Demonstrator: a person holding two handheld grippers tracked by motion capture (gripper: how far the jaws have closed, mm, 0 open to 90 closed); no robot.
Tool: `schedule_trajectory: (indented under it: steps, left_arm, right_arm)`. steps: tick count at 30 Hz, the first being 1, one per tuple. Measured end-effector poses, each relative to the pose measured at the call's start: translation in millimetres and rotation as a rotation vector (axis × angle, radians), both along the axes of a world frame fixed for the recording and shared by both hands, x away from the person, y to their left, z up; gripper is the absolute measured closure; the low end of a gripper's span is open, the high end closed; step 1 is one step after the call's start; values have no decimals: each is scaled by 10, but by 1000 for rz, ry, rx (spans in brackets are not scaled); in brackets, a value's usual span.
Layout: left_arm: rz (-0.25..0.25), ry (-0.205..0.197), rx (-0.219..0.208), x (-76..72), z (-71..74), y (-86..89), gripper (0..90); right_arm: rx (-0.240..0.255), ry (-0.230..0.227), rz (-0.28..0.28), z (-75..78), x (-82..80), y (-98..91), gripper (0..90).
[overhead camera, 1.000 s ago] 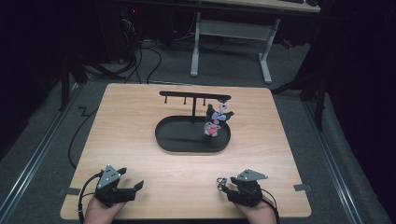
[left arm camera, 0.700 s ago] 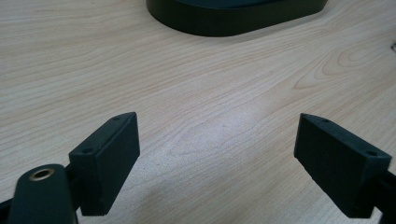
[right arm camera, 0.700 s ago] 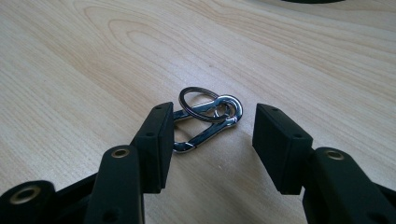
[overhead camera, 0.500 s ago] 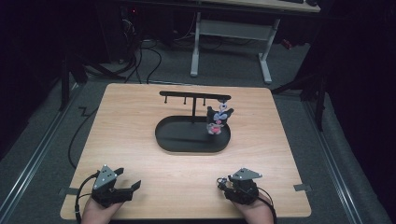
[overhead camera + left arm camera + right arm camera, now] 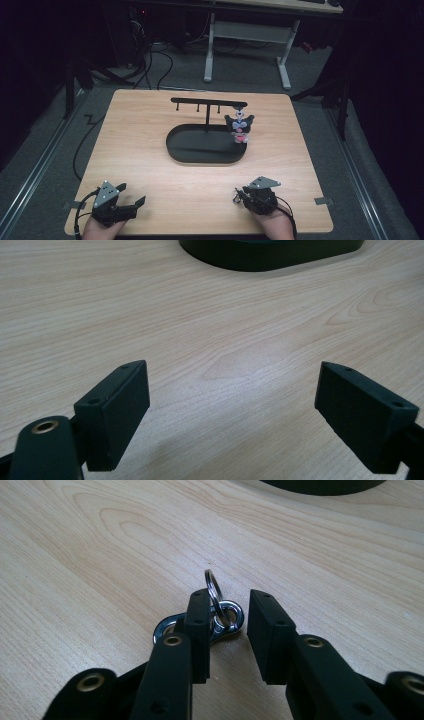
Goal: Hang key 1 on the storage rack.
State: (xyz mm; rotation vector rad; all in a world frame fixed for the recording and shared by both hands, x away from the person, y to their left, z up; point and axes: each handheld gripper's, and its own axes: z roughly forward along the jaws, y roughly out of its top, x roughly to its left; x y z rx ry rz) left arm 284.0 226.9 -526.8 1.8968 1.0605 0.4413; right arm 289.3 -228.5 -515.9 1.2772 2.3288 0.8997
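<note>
- Right gripper [image 5: 239,196]: at the near right edge of the table [image 5: 140,135], held in a hand [image 5: 276,226]. Its jaws have just been closing and now stand narrowly apart. A metal clasp [image 5: 220,622] with a split ring [image 5: 214,591] lies on the wood at the jaw tips, touching the left jaw; a gap remains to the right jaw, so no grip is made.
- Left gripper [image 5: 136,206]: at the near left edge, jaws wide apart with bare wood between them.
- Tray [image 5: 200,150]: black, oval, at mid-table, well apart from both grippers.
- Rack [image 5: 207,104]: a black bar on a post rising from the tray.
- Charm [image 5: 239,128]: a small figure hanging at the rack's right end, over the tray's right rim.
</note>
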Motion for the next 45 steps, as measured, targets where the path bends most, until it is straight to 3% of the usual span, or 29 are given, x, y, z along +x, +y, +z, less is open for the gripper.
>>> schedule_trajectory:
  steps: [5, 13, 16, 19, 22, 29, 36, 45]
  left_arm:
    - [4, -1, -2, -9, 8, 13, 150]
    - [-27, 1, 7, 27, -3, -51, 151]
    - [-42, 1, 9, 43, -1, -66, 150]
    - [-43, -5, 5, 53, 8, -66, 150]
    - [-39, -8, -2, 54, 19, -42, 150]
    - [-27, -2, -29, 56, 24, 8, 150]
    - [-27, -3, -30, 64, 24, 0, 150]
    - [-31, 2, -34, 74, 17, 0, 150]
  right_arm:
    - [-10, 4, 21, 11, -16, 4, 765]
    - [-101, 27, 77, 104, 36, 50, 810]
    - [-137, 58, 107, 173, 89, 89, 828]
    - [-203, 95, 136, 230, 150, 136, 857]
    - [-223, 136, 143, 239, 195, 150, 870]
    - [-203, 224, 129, 259, 298, 100, 884]
    - [-221, 298, 134, 308, 391, 85, 889]
    - [-248, 365, 139, 514, 447, 110, 891]
